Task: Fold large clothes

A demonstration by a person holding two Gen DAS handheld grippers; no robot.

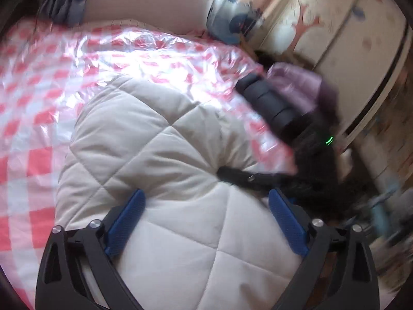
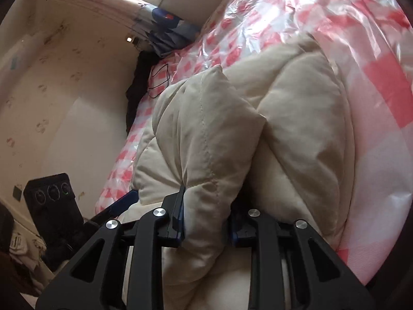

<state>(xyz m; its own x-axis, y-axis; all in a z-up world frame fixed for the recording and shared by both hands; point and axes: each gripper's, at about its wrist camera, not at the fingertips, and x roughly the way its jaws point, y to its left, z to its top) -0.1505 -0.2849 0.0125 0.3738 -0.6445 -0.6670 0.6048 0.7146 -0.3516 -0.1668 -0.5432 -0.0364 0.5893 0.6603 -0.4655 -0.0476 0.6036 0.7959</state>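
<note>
- Left wrist view: the left tool [image 1: 206,201] is seen with its blue pads [image 1: 126,222] spread wide apart above a cream quilted coat [image 1: 144,139]; nothing is gripped between them.
- The coat is spread on a bed covered by a red-and-white checked plastic sheet [image 1: 51,82], which is crinkled and glossy under the light.
- In the same view the right tool [image 1: 265,103] is seen blurred at the coat's far edge, with a purple sleeve [image 1: 299,82] behind it and a green light on its body.
- A black finger of that tool is laid against the coat at the right edge; its exact contact cannot be told through the blur.
- Right wrist view: the right tool [image 2: 206,222] is seen clamped on a puffy fold of the coat [image 2: 206,134], the cloth being pinched between the pads and bulging up ahead of them.
- The rest of the coat is heaped beside that fold on the sheet [image 2: 374,77].
- One blue pad of the left tool [image 2: 124,201] is seen at the coat's lower left edge.
- A cream wardrobe [image 1: 335,33] with tree stickers is stood beside the bed.
- Blue patterned bedding [image 2: 165,25] is piled at the head of the bed.
</note>
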